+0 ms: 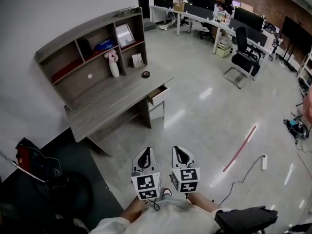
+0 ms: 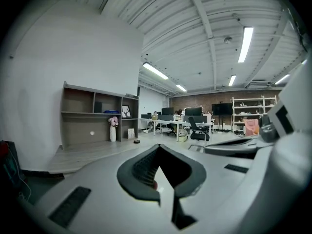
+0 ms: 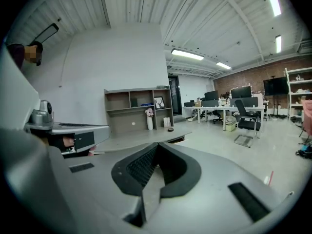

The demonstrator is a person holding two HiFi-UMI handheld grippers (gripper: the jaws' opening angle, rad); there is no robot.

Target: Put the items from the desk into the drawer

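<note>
Open grey floor [image 1: 195, 116] runs wide from the near side up to the desk [image 1: 107, 108]. The drawer [image 1: 157, 92] juts out at the desk's right end. On top, the vase [image 1: 114, 68] and the hutch [image 1: 73, 84] crowd the far edge, and dark bags [image 1: 29, 160] clutter the near left.

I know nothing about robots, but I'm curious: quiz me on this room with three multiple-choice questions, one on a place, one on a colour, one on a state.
1. Where does the small round dark object lie? A on the floor; B on the desk top; C on the highest shelf.
2. What colour are the flowers in the white vase? A pink; B yellow; C blue.
3. How is the desk's drawer? A shut flush; B lying on the floor; C pulled partly out.
Answers: 1 B, it sits on the wood surface by the shelf unit's end. 2 A, pink blooms top the vase. 3 C, its front stands out from the desk.
</note>
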